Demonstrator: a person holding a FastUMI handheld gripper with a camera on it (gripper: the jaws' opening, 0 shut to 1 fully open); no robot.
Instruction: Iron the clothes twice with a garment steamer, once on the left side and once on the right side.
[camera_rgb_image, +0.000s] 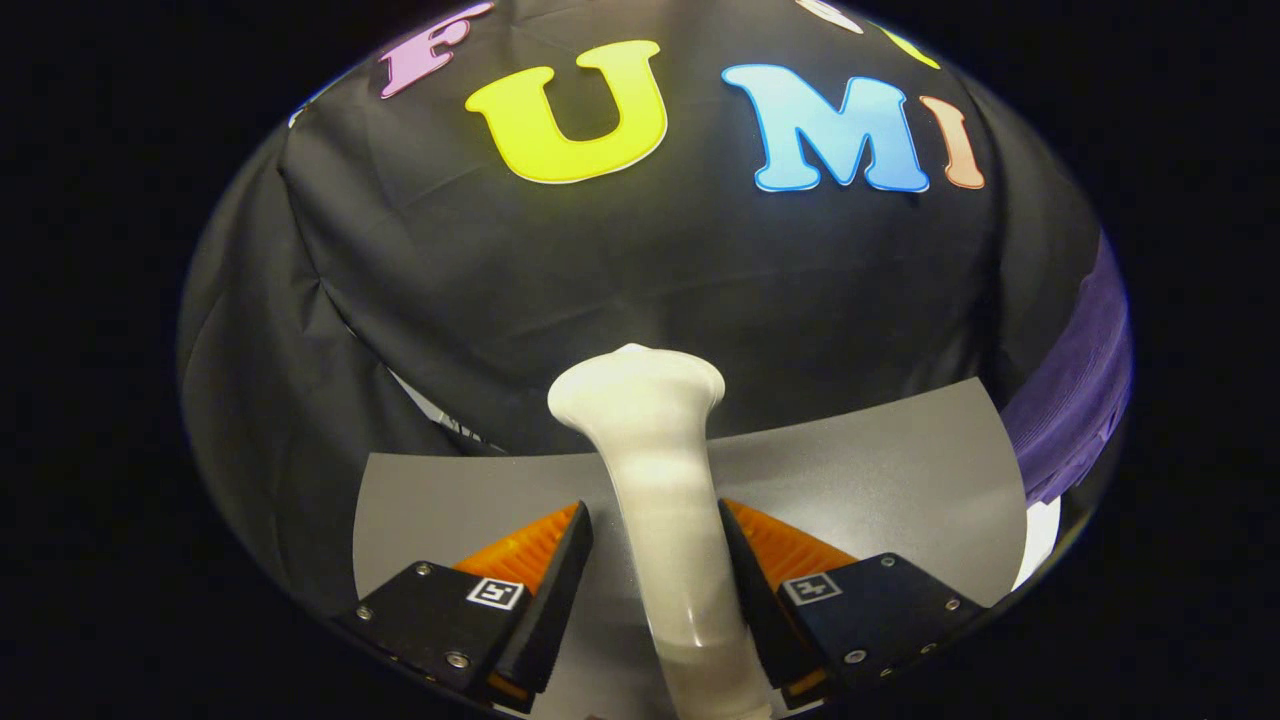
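Now, claw (655, 580): I have both fingers pressed on the white steamer (650, 470), long axis running straight ahead.
Clothes: purple garment (1075, 380) hangs well off to the right, beyond the grey surface (880, 480).

We see a grey table (880, 470) with a matte top reaching back to the booth's black wall. At its right edge a purple garment (1075, 400) hangs, and something white (1040, 540) sits just beside that edge, unclear what.
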